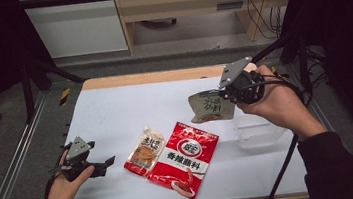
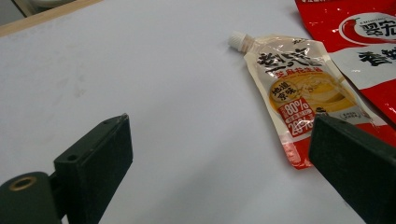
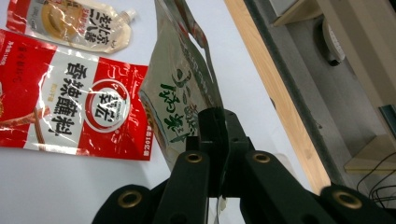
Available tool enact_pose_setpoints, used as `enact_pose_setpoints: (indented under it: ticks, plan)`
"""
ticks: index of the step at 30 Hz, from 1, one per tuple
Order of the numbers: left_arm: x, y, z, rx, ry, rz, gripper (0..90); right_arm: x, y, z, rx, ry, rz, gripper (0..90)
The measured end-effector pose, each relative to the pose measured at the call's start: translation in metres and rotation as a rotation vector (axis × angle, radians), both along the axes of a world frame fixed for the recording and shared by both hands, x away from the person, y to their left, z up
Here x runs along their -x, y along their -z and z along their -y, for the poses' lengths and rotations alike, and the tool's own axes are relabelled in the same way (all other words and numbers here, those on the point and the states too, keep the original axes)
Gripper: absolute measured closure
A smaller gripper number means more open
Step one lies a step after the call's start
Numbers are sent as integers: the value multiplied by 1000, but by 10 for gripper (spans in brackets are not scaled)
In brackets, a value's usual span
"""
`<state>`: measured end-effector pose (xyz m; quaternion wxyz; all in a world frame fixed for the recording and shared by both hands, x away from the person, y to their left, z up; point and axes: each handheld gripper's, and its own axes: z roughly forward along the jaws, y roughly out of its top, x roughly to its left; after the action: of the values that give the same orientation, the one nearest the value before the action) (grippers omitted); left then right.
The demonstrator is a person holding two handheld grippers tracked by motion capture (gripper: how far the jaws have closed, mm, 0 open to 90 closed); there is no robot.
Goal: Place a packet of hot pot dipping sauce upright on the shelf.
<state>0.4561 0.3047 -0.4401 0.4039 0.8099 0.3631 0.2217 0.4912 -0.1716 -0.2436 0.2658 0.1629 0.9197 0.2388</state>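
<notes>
My right gripper (image 1: 224, 93) (image 3: 217, 122) is shut on the edge of a silvery packet with green writing (image 1: 209, 107) (image 3: 180, 84), which hangs tilted above the white table (image 1: 115, 111). A large red seasoning packet (image 1: 186, 156) (image 3: 70, 107) (image 2: 369, 42) lies flat near the front middle. Beside it on the left lies a spouted sauce pouch (image 1: 145, 151) (image 2: 299, 88) (image 3: 74, 23), its lower edge against the red packet. My left gripper (image 1: 105, 167) (image 2: 219, 140) is low at the front left, jaws wide open and pointing at the pouch, nothing between them.
A clear plastic tub (image 1: 256, 133) stands on the table at the right, just below my right hand. A wooden strip (image 1: 152, 77) runs along the table's far edge, and metal rails flank both sides.
</notes>
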Motion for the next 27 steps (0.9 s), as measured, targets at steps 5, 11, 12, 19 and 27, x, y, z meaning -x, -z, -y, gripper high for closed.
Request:
enact_pose_setpoints:
  ticks: [5,11,12,19,27]
  plan:
    - [2,5,-4,-8,-16,3,60,6,-5,17,-18,35,10,900]
    - [3,9,-4,-40,-30,12,60,11,-10,38,-32,63,12,900]
    - [3,9,-5,-41,-35,13,59,12,-11,42,-33,68,10,900]
    - [0,12,-10,-34,-56,3,60,14,-10,66,-44,107,17,900]
    - [-2,12,-15,-38,-56,-1,59,16,-9,84,-51,144,20,900]
